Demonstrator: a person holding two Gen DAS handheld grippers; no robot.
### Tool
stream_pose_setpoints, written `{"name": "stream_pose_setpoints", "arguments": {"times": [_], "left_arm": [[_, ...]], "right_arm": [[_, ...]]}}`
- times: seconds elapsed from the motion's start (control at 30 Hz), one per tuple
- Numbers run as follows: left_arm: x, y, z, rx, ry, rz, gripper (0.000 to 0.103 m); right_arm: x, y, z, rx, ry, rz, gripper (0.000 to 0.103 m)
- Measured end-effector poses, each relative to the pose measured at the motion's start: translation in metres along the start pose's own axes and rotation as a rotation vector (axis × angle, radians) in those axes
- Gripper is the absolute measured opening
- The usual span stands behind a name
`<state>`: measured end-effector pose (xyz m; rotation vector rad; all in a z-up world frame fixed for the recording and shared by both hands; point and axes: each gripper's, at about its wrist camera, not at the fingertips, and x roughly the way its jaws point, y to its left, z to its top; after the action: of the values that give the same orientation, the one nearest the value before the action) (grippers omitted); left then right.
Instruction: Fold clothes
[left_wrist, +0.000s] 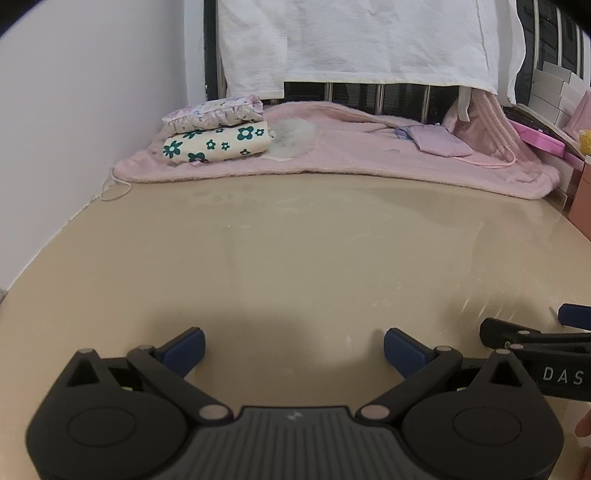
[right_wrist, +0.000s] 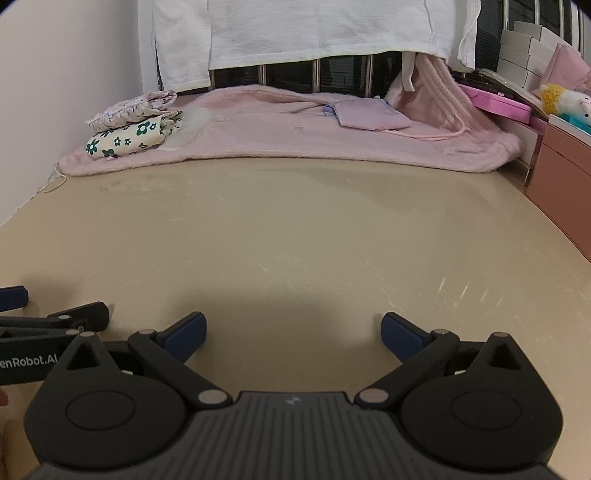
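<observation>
Two folded garments are stacked at the far left on a pink blanket (left_wrist: 332, 155): a cream one with green flowers (left_wrist: 218, 144) (right_wrist: 129, 138) under a pale frilly floral one (left_wrist: 218, 112) (right_wrist: 133, 107). A folded lilac piece (left_wrist: 439, 140) (right_wrist: 369, 114) lies further right on the blanket. My left gripper (left_wrist: 293, 349) stands open over the bare beige table (left_wrist: 295, 251), nothing between its blue pads. My right gripper (right_wrist: 291, 332) is open too and holds nothing. Each gripper shows at the edge of the other's view, side by side.
White towels (left_wrist: 369, 37) hang over a railing behind the blanket. A white wall runs along the left. On the right stand white boxes (right_wrist: 528, 55), a pink case (right_wrist: 495, 101), a plush toy (right_wrist: 565, 99) and a pink-brown cabinet (right_wrist: 561, 173). A thin cord (left_wrist: 114, 188) lies by the blanket's left corner.
</observation>
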<state>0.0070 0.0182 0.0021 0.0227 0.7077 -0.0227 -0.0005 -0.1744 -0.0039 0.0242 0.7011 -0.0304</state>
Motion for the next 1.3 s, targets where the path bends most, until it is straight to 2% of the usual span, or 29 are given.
{"name": "stream_pose_setpoints", "arguments": {"times": [1.3], "left_arm": [[-0.0036,-0.0022,-0.0053,-0.003,-0.004,0.003,0.103]], "right_arm": [[-0.0020,-0.0009,-0.0005,-0.003,0.002,0.003,0.102]]}}
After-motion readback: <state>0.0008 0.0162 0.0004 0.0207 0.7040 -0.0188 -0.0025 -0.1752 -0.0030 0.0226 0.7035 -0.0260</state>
